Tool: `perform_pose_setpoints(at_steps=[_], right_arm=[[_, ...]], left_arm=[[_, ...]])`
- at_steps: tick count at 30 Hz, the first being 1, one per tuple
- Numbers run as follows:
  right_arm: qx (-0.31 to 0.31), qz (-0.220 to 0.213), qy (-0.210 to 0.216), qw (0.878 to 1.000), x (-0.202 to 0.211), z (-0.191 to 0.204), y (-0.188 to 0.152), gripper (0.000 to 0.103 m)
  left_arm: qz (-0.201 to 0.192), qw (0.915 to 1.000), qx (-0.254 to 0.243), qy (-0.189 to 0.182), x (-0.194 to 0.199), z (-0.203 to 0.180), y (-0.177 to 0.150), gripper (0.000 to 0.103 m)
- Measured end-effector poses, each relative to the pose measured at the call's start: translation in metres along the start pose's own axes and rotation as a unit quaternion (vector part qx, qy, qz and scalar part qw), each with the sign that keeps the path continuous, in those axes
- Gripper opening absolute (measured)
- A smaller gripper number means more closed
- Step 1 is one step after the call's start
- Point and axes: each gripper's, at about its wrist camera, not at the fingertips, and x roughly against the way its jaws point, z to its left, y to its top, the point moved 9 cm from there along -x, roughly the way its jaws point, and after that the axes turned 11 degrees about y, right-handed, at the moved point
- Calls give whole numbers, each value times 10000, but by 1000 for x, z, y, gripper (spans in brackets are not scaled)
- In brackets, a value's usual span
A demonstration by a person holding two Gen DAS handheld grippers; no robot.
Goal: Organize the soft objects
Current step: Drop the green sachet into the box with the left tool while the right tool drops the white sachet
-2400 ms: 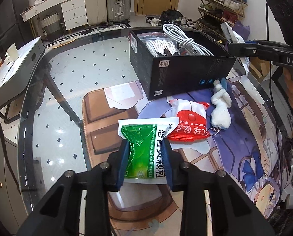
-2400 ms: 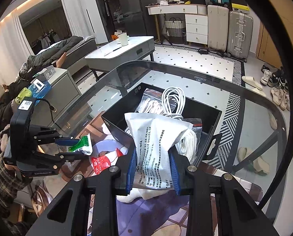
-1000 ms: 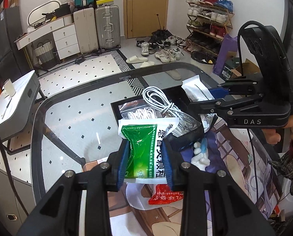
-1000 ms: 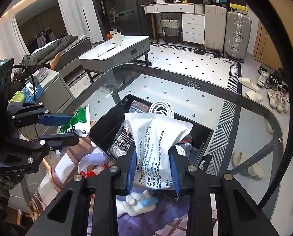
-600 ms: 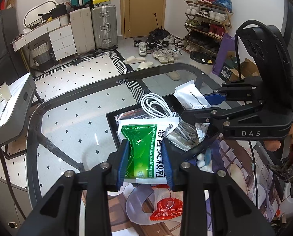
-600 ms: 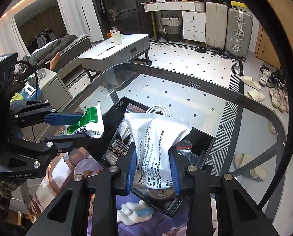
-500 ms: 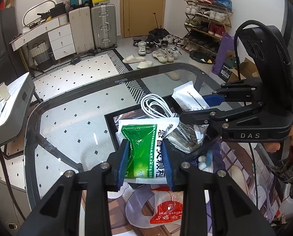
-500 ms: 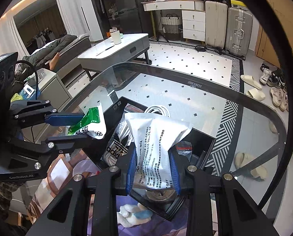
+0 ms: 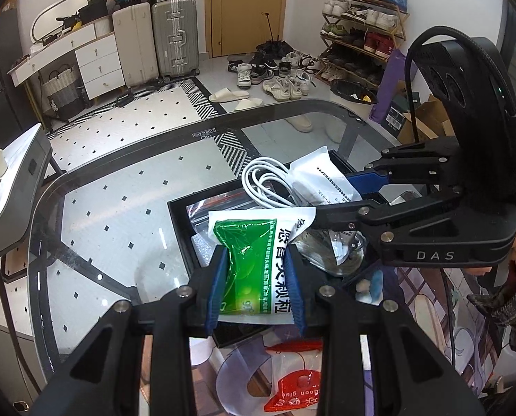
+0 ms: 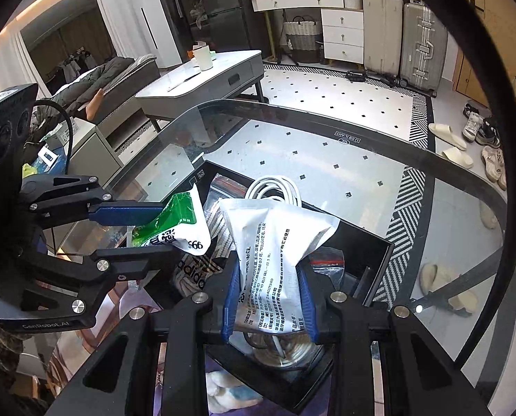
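My left gripper is shut on a green and white pouch, held above the near edge of an open black box. My right gripper is shut on a white printed pouch, also over the black box. In the left wrist view the right gripper comes in from the right with the white pouch. In the right wrist view the left gripper holds the green pouch at the left. The box holds coiled white cable and clear bags.
A red and white glue pouch lies on the printed mat in front of the box. A white and blue plush toy lies beside the box. The glass table rim curves around the left and far side.
Both grippers have moved forward and sunk a little, so the box now sits lower and nearer under both pouches. The grips have not changed.
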Motion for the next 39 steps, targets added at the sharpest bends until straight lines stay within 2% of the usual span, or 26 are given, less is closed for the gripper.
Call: perform_pose_setpoints(at_steps=[5,13,16,18,21,24,33,36,39], right_arm=[[-56,-65,49,10000,1,0,4,33],[-112,-154,88,9998,10,4,5,50],[-164,-222,99,9996,15,3,5,66],[-180,-308,70,9993,19,2,6,78],[-239,-425,69,9988,26,2,7,80],[-232,-487,35,9985,34,2,5,81],[-288,-602,8,9978,52,-1,-4,81],[-301,-600,8,9977,55,0,-8,83],[-327,-586,28,9977,56,3,-13,88]], left_arm=[[31,10000,-4,-34,-2,-2,0,32],[63,9999,70,-66,0,-2,-1,41],[66,9999,65,-58,3,-3,-3,55],[76,9999,44,-53,4,-4,-4,56],[107,9999,32,-25,3,-4,-6,57],[103,9999,36,-2,2,-4,-5,63],[86,9999,117,-6,2,0,3,65],[20,9999,146,20,8,1,4,69],[-20,9998,174,17,14,2,3,82]])
